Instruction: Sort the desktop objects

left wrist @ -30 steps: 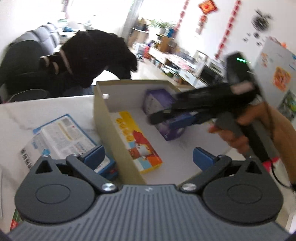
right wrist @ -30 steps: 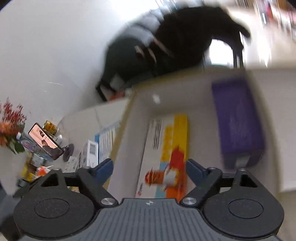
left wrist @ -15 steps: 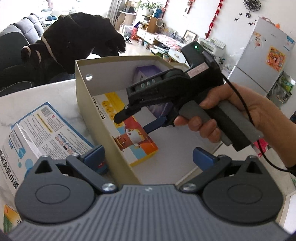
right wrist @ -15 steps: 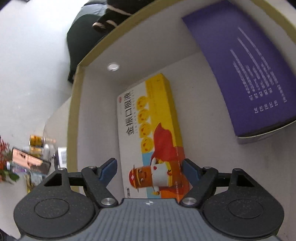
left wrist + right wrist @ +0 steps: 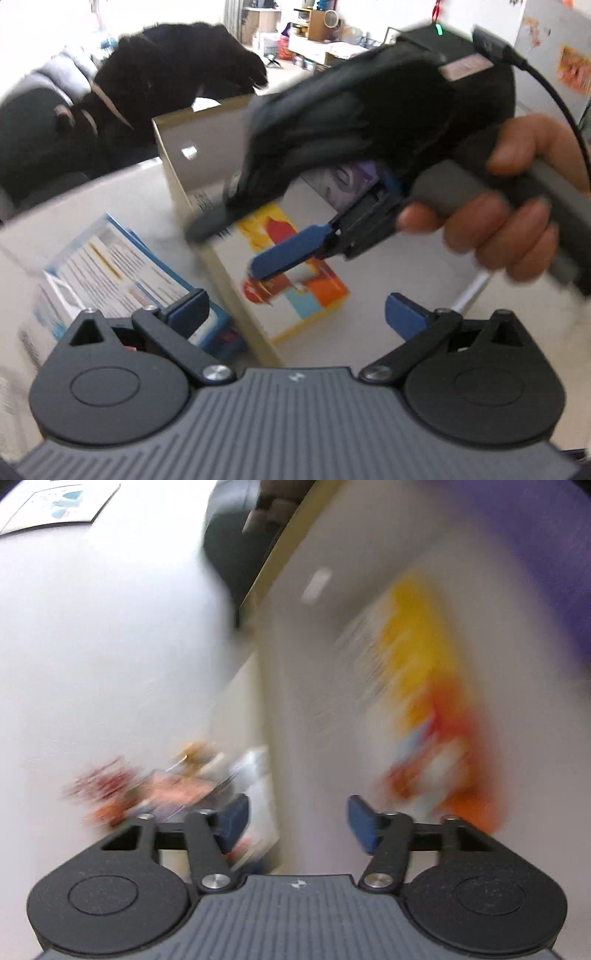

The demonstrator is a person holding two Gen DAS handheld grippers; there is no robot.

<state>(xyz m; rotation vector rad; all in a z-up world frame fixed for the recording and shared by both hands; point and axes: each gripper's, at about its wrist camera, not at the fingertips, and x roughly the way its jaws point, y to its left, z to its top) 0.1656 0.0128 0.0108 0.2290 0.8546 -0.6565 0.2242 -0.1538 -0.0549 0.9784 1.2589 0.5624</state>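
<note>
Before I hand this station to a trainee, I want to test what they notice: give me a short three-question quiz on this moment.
1. True or false: the yellow carton lies flat inside the cardboard box.
2. Where is the blue-and-white carton? A) inside the box B) on the table outside the box C) held by the left gripper
3. Fill in: the right gripper is over the ____ carton.

Key: 1 true; 2 B; 3 yellow. The right gripper's jaws have just been closing, with nothing visibly between them.
</note>
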